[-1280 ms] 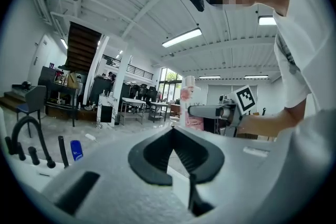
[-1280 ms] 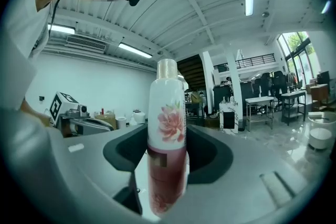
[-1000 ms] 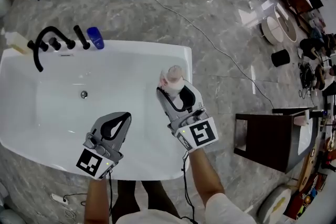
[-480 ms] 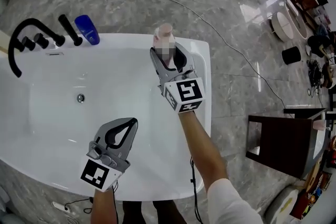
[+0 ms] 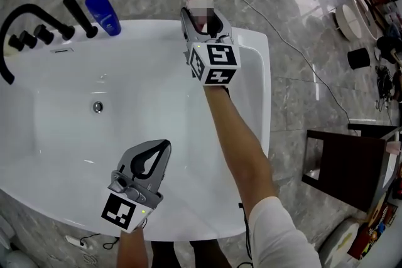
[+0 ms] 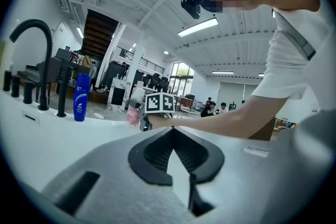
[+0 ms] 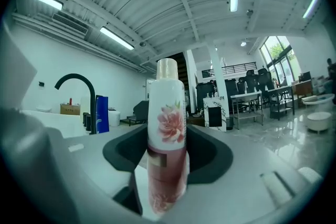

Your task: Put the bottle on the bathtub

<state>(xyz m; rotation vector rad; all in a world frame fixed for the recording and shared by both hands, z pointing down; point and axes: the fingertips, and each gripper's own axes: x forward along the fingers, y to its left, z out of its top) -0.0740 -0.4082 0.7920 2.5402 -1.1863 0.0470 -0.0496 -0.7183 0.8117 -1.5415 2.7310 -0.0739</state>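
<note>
Our right tool [image 5: 201, 17] pinches the bottle [image 7: 167, 128] upright over the far rim of the bathtub [image 5: 259, 91]; we cannot tell whether it touches the rim. Our left tool [image 5: 162, 150] is pressed together on nothing, over the bathtub's near side. A blue bottle [image 5: 103, 12] stands on the far-left rim.

bottle [image 7: 167, 134] is showing white above, deep pink below, pink flower print | bathtub [image 5: 75, 154] is showing plain white | second bottle [image 5: 103, 12] is showing blue | faucet [image 7: 93, 113] is showing black | floor [image 5: 295, 22] is showing grey marbling
</note>
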